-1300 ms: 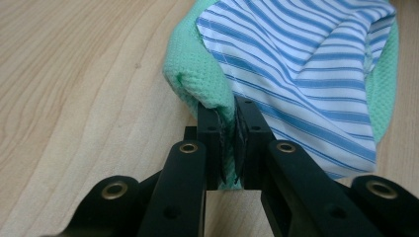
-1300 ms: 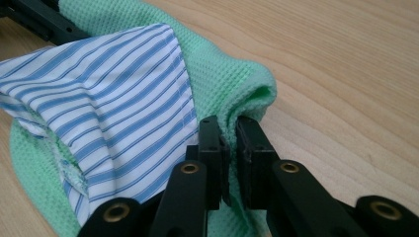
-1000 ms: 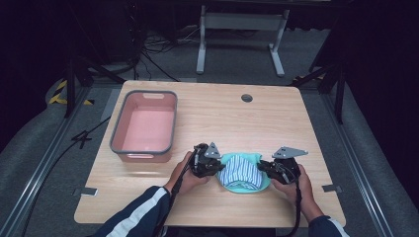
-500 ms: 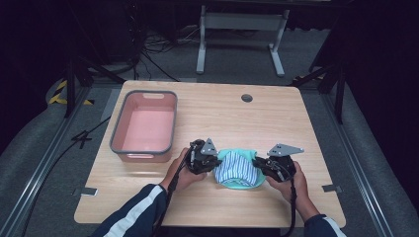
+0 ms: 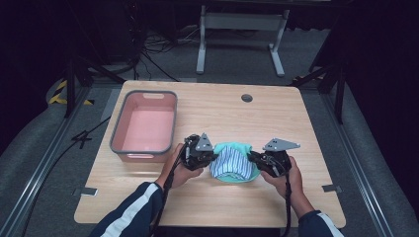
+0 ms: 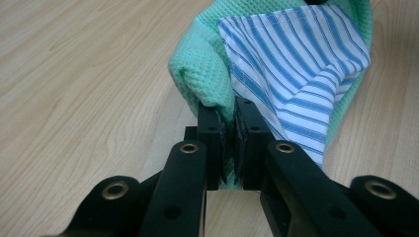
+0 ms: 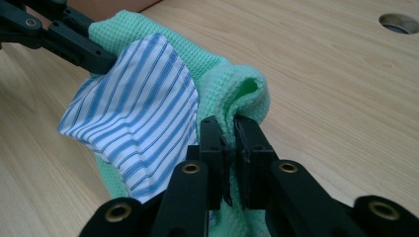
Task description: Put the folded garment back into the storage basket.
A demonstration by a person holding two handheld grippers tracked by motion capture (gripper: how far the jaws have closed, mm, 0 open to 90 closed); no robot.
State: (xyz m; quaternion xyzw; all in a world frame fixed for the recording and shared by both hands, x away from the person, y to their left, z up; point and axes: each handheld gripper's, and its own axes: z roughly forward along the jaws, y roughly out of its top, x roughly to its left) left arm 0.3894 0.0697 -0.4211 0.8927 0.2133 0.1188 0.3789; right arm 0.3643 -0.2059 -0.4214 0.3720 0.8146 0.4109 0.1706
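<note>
The worktop (image 5: pixel 306 128) carries a pink bin (image 5: pixel 145 126) well off to the outer side of the left gripper (image 5: pixel 210 157). Between both sets of fingers hangs a green cloth (image 6: pixel 202 69) with a striped cloth (image 6: pixel 296 64) nested inside. The left gripper pinches one green edge, and the right gripper (image 5: pixel 253 159) pinches the opposite one. To carry the bundle well, I judge both hands should rise level and together, keeping the sling taut enough that the striped cloth cannot slip out.

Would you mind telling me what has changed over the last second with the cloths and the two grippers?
Both grippers, left and right, have drawn closer together and lifted slightly, bunching the green cloth and striped cloth between them. Both stay clamped on the green cloth. The pink bin has not moved.
</note>
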